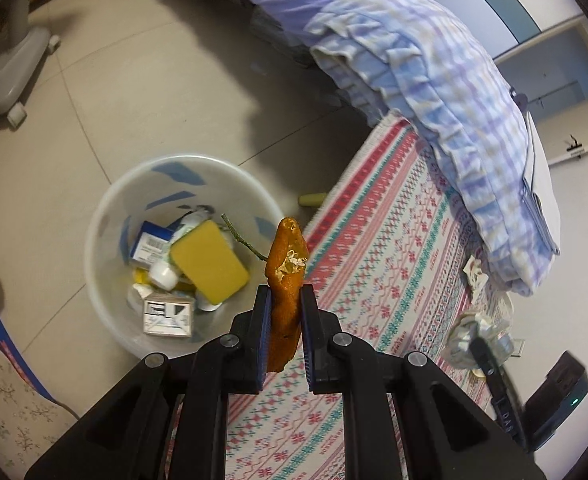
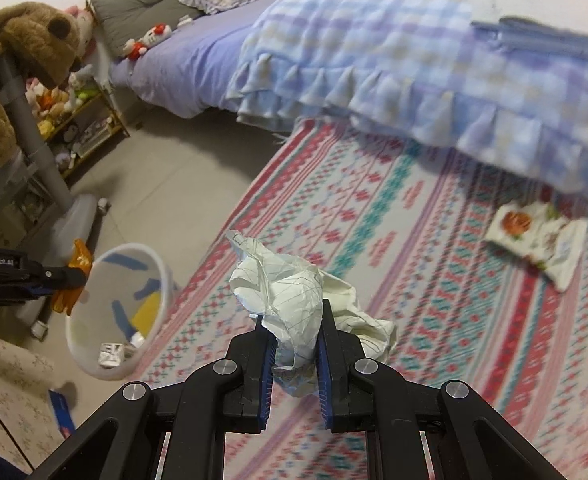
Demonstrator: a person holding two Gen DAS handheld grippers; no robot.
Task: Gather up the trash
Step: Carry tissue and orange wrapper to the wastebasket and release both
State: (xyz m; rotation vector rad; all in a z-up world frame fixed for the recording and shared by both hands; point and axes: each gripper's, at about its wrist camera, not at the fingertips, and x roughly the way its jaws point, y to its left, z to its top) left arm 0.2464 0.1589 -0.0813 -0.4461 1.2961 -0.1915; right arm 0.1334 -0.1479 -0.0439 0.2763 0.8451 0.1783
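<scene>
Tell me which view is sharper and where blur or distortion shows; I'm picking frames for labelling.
Left wrist view: mostly sharp, the orange peel and white bin crisp, fisheye bending the rug edge, dark vignette in the corners. Right wrist view: motion blur smears the rug, bin and floral wrapper; only the crumpled paper in the tongs stays clear.
</scene>
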